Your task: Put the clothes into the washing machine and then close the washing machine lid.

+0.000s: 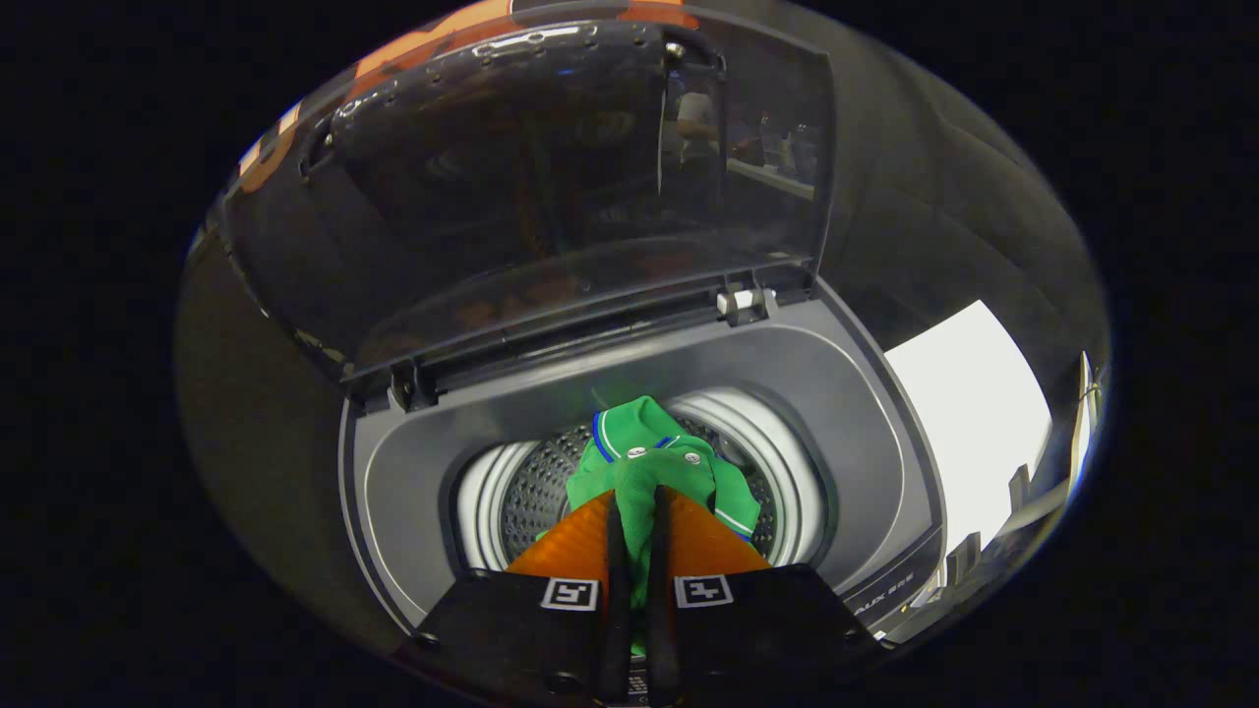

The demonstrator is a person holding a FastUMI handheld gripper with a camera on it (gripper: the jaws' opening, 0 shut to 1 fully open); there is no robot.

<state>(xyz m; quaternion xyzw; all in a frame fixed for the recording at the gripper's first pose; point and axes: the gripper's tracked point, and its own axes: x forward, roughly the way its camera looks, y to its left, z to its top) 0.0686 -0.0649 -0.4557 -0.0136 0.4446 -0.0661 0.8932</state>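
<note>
The gripper [636, 506] is pinched nearly closed on the green shirt [644, 472], both fingers pressing a fold of soft cloth between them; the shirt bunches just ahead of the fingertips, collar trimmed in white and blue, two small buttons showing, hanging over the washing machine [866, 462] mouth; beyond it, the perforated metal drum [536, 487] gleams inside a white ring; smooth grey plastic surrounds the opening; the dark glossy lid [511, 177] stands upright behind, hinged at the rear.
</note>
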